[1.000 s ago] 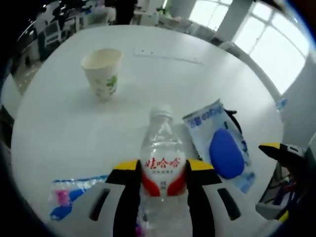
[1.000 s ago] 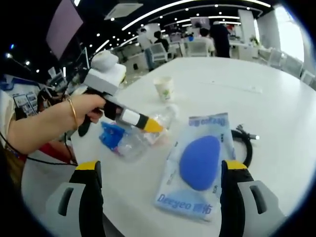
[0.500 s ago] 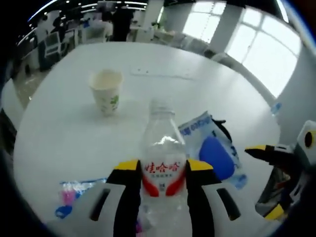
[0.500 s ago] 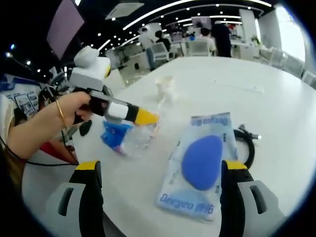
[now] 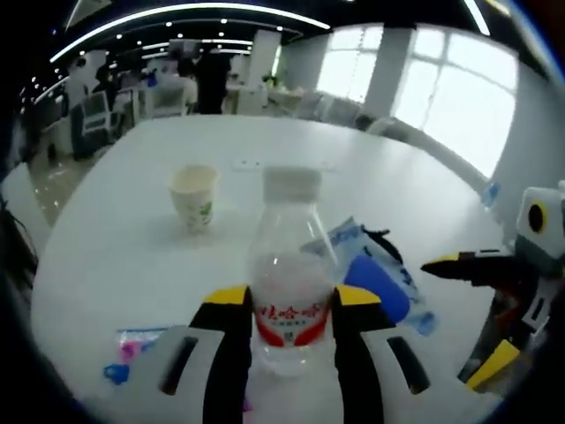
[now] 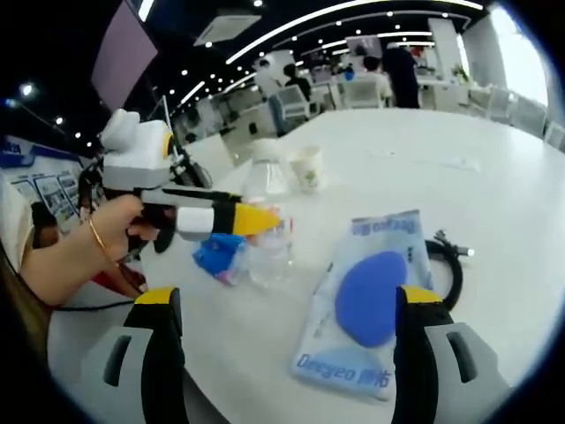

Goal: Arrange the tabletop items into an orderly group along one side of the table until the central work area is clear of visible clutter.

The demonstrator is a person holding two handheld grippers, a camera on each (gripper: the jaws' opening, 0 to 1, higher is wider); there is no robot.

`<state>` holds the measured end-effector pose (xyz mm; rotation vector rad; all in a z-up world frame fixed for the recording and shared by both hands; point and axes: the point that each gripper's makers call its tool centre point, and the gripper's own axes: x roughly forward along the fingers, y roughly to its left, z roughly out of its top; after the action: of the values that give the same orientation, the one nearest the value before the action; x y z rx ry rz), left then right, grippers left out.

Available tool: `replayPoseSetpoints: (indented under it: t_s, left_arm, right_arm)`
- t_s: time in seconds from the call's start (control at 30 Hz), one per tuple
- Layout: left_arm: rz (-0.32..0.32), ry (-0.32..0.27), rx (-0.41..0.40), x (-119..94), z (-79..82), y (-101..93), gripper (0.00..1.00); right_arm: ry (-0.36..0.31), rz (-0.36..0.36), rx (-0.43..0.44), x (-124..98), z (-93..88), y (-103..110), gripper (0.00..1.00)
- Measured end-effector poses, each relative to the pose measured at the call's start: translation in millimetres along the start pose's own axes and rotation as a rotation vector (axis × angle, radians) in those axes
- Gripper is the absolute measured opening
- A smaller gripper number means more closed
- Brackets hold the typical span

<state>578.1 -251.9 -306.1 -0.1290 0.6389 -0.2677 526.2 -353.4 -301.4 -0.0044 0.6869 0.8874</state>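
Left gripper [image 5: 290, 331] clenched on a clear water bottle [image 5: 289, 283] at its red label, held upright above the white table [image 5: 115, 238]; label writing too blurred to read. Right gripper [image 6: 287, 340] jaws spread wide, grasping nothing, over a "Deeyeo" packet [image 6: 362, 305] holding a blue oval, a black cable [image 6: 450, 265] just right of it. Paper cup [image 5: 194, 196] stands farther off to the left; blue-pink wrapper [image 5: 132, 349] lies near left.

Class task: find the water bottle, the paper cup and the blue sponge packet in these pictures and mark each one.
water bottle [image 5: 288, 265], left gripper view, clear body above the label.
paper cup [image 5: 194, 196], left gripper view, side wall.
blue sponge packet [image 6: 369, 297], right gripper view, blue oval.
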Motion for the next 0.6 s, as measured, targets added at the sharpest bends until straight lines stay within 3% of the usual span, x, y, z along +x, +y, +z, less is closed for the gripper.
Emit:
replayPoseSetpoints:
  t_s: [0.17,0.4,0.6]
  left_arm:
    - [0.035,-0.014,0.02,-6.4,-4.7,-5.1,0.33]
    - [0.106,-0.056,-0.066,-16.7,-11.4,-1.5,0.34]
    - [0.133,-0.062,-0.058,-21.2,-16.1,-5.4,0.34]
  right_arm:
    - [-0.007,0.004,0.005,-0.7,1.5,0.8,1.0]
    - [-0.004,-0.001,0.008,0.1,0.9,-0.1,0.99]
    - [0.004,-0.004,0.007,0.6,-0.9,-0.4,0.99]
